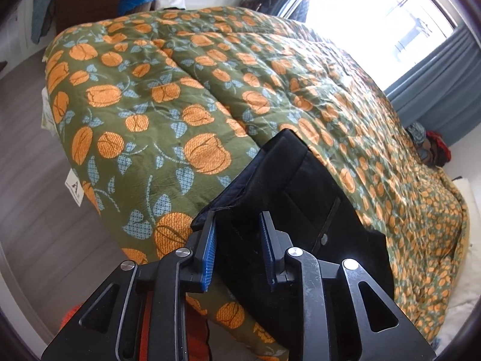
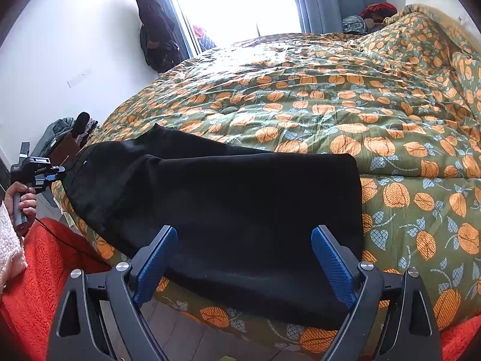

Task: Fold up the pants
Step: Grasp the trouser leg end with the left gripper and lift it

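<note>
The black pants (image 2: 228,210) lie along the near edge of a bed, on a green quilt (image 2: 330,90) printed with orange fruit. In the left wrist view the left gripper (image 1: 239,234) fills the lower centre, its blue pads (image 1: 209,240) narrowed around the bunched waistband end of the pants; fabric sits between them, though firm pressing cannot be confirmed. In the right wrist view the right gripper (image 2: 243,258) stands spread wide over the pants, pinching nothing. A hand (image 2: 21,198) shows at left edge. A window (image 2: 234,0) glares above; a dark coat (image 2: 156,36) hangs upper left.
</note>
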The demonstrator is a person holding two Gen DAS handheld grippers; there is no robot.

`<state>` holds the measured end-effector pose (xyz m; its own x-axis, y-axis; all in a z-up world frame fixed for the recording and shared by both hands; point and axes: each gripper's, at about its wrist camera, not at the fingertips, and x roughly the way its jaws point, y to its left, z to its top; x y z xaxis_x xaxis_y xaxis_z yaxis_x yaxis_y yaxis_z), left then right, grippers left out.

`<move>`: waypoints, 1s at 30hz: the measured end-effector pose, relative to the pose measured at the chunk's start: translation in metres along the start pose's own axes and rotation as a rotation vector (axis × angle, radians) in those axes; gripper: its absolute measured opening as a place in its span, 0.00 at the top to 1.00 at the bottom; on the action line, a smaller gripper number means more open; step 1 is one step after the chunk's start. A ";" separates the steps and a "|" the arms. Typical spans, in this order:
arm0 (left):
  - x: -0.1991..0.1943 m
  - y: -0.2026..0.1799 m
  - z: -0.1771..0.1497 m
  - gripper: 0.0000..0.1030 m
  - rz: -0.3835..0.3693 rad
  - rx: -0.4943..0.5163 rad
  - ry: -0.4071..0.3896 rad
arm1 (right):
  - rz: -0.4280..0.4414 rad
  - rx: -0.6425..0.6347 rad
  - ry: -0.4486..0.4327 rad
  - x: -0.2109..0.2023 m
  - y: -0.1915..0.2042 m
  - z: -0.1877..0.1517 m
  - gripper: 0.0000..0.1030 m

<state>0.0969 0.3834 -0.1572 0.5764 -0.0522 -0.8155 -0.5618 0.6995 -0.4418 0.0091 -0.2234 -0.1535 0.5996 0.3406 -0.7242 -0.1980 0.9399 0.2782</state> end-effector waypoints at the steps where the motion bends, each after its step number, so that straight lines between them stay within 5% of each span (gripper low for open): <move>1: 0.002 0.009 0.000 0.71 -0.024 -0.035 0.013 | 0.001 0.009 -0.003 -0.001 -0.002 0.000 0.12; 5: -0.013 0.033 -0.006 0.56 -0.085 -0.115 -0.031 | -0.010 0.029 -0.018 -0.006 -0.005 0.002 0.12; 15: 0.022 0.024 -0.012 0.56 -0.120 -0.086 0.044 | -0.015 -0.006 0.001 0.001 0.002 0.001 0.12; 21: 0.043 0.031 -0.007 0.46 -0.164 -0.145 0.079 | -0.019 -0.002 0.006 0.003 0.001 0.000 0.12; 26: 0.027 0.019 -0.010 0.71 -0.099 -0.085 0.020 | -0.017 0.023 -0.006 0.000 -0.004 0.001 0.12; 30: 0.001 -0.013 -0.011 0.78 -0.034 0.045 -0.026 | -0.012 0.036 -0.023 -0.004 -0.007 0.004 0.12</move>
<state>0.0983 0.3664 -0.1569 0.6100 -0.0584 -0.7902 -0.5149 0.7288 -0.4514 0.0112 -0.2312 -0.1505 0.6192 0.3286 -0.7132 -0.1629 0.9422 0.2926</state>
